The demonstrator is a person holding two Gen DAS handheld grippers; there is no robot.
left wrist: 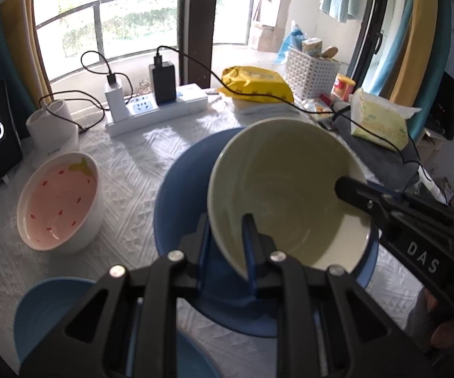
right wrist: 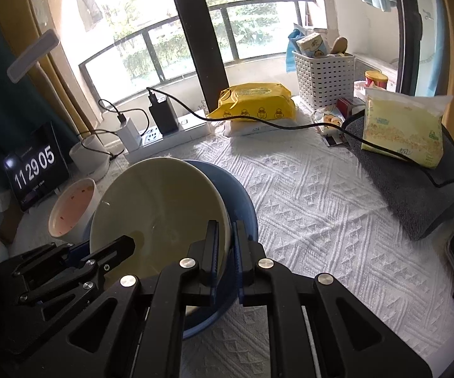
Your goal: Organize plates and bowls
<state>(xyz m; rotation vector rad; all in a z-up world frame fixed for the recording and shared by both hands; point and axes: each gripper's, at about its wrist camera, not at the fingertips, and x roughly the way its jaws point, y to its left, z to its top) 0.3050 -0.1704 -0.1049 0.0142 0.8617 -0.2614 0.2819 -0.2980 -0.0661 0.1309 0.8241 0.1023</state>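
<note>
On the white textured tablecloth point(right wrist: 321, 220) near the window, a cream bowl point(left wrist: 283, 189) sits tilted inside a larger blue bowl point(left wrist: 179, 195), and both grippers have hold of the cream bowl's rim from opposite sides. Left gripper point(left wrist: 227, 242): jaws narrowed onto the near rim, one finger inside the bowl and one outside, pinching the wall. Right gripper point(right wrist: 225, 242): jaws drawn nearly together across the rim on the other side, likewise clamping the thin wall between the pads; in the left wrist view its black fingertip reaches into the bowl from the right. Whether the cream bowl's base rests fully on the blue bowl or is lifted cannot be told — its rim stands clearly slanted. A white bowl with a pink, red-flecked interior point(left wrist: 60, 198) stands apart on the cloth to the left of the blue bowl. A second blue dish point(left wrist: 47, 315) lies at the near edge, partly hidden beneath the left gripper's frame. Behind, along the window side: a white power strip point(left wrist: 157, 110) with chargers plugged in, a tablet showing a clock point(right wrist: 36, 163), a yellow wipes pack point(right wrist: 255, 100), a white perforated basket point(right wrist: 324, 78) and a pale yellow packet point(right wrist: 403, 129) lying on a folded grey towel point(right wrist: 412, 195) — a black cable trails across the last two.
</note>
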